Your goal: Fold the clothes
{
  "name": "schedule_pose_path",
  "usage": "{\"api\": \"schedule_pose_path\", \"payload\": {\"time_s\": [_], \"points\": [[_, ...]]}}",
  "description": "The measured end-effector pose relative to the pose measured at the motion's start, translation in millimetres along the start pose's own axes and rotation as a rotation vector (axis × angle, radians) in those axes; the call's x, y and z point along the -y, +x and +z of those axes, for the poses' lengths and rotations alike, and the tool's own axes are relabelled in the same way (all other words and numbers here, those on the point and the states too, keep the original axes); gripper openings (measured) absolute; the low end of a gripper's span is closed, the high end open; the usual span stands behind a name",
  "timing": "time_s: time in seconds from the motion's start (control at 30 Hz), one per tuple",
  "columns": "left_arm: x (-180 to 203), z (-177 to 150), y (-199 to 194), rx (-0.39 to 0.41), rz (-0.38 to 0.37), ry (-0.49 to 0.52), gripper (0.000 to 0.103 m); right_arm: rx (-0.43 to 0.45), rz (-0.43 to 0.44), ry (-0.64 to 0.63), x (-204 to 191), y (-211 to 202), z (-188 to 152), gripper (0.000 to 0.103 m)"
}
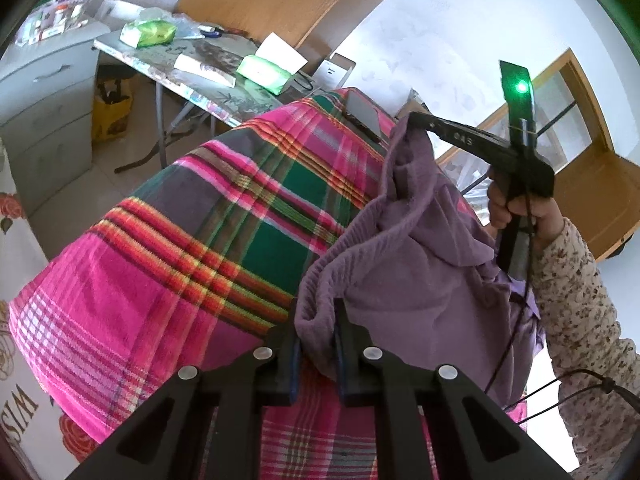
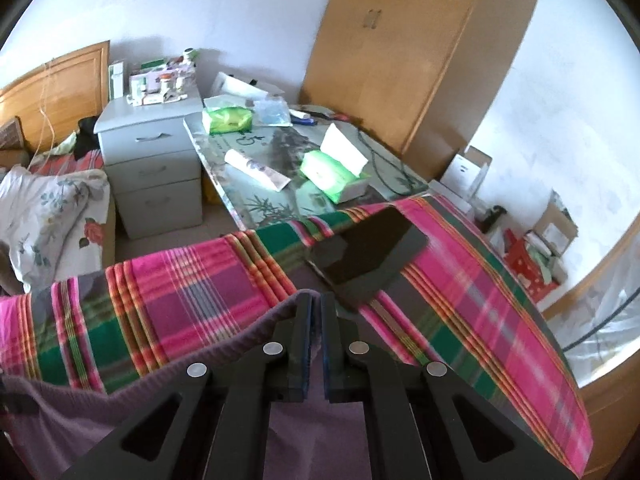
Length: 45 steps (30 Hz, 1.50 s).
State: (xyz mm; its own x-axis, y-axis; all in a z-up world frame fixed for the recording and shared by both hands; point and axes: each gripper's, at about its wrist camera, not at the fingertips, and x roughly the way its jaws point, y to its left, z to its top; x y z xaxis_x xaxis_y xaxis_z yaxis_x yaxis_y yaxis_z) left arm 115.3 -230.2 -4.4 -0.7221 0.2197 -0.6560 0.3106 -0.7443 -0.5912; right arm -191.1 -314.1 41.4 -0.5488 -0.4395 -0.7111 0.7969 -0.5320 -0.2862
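A purple garment [image 1: 420, 272] with an elastic hem hangs stretched between my two grippers above a pink and green plaid cloth [image 1: 180, 240] that covers the work surface. My left gripper [image 1: 317, 304] is shut on a bunched part of the hem. In the left wrist view my right gripper [image 1: 416, 118] is up at the right, held by a hand [image 1: 516, 208], and pinches another corner of the garment. In the right wrist view that gripper [image 2: 316, 298] is shut, with the purple garment [image 2: 72, 412] trailing from its tips down to the lower left over the plaid cloth [image 2: 180, 280].
A dark phone [image 2: 368, 256] lies on the plaid cloth just beyond the right gripper. Behind stand a folding table [image 2: 256, 204] with green tissue packs, a grey drawer unit [image 2: 156, 168], a wooden wardrobe [image 2: 400, 60] and a bed with a floral quilt [image 2: 48, 208].
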Motion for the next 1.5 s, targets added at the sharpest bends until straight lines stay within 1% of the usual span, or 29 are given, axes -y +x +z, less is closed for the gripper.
{"api": "schedule_pose_path", "payload": {"time_s": [0.23, 0.3, 0.43, 0.57, 0.67, 0.87, 0.97, 1.1, 1.2, 1.3, 1.33, 1.4, 1.5], "points": [[-6.8, -1.1, -1.9, -0.008, -0.024, -0.031, 0.012, -0.032, -0.003, -0.021, -17.7, 34.8, 19.0, 0.004], [-7.2, -1.4, -2.1, -0.009, -0.026, -0.033, 0.012, -0.037, -0.006, -0.027, -21.6, 42.4, 23.4, 0.001], [-8.0, -1.8, -2.7, -0.015, -0.031, -0.031, 0.012, -0.06, -0.004, -0.033, -27.8, 58.6, 29.6, 0.001], [-6.9, -1.7, -2.1, -0.022, -0.028, -0.026, 0.012, -0.08, 0.003, -0.011, -28.9, 68.2, 30.8, 0.001], [-5.9, -1.7, -2.5, -0.032, -0.027, -0.018, 0.013, -0.063, 0.01, 0.026, -22.2, 59.7, 29.5, 0.001], [-8.5, -2.0, -6.4, -0.038, -0.024, -0.033, 0.015, -0.041, -0.018, 0.098, 3.2, 24.0, 18.9, 0.001], [-10.6, -2.2, -9.9, -0.038, -0.018, -0.039, 0.016, -0.041, -0.03, 0.139, 18.7, -1.0, 4.6, 0.003], [-5.3, -4.4, -19.0, -0.022, 0.005, -0.01, 0.016, -0.033, -0.065, 0.188, 36.7, -38.1, -18.0, 0.004], [-1.4, -5.2, -30.4, 0.007, 0.024, 0.007, 0.016, -0.017, -0.091, 0.239, 50.2, -73.2, -40.3, 0.007], [4.7, -5.0, -45.2, 0.05, 0.04, 0.038, 0.016, 0.009, -0.114, 0.306, 62.7, -112.4, -70.5, 0.009], [7.5, -4.8, -50.5, 0.065, 0.042, 0.054, 0.016, 0.017, -0.119, 0.329, 66.6, -124.6, -80.7, 0.012], [15.6, -4.4, -59.4, 0.088, 0.04, 0.095, 0.016, 0.03, -0.149, 0.369, 74.2, -151.0, -104.3, 0.013], [29.9, -2.4, -60.4, 0.086, 0.012, 0.141, 0.019, 0.046, -0.208, 0.435, 86.1, -192.7, -143.0, 0.013]]}}
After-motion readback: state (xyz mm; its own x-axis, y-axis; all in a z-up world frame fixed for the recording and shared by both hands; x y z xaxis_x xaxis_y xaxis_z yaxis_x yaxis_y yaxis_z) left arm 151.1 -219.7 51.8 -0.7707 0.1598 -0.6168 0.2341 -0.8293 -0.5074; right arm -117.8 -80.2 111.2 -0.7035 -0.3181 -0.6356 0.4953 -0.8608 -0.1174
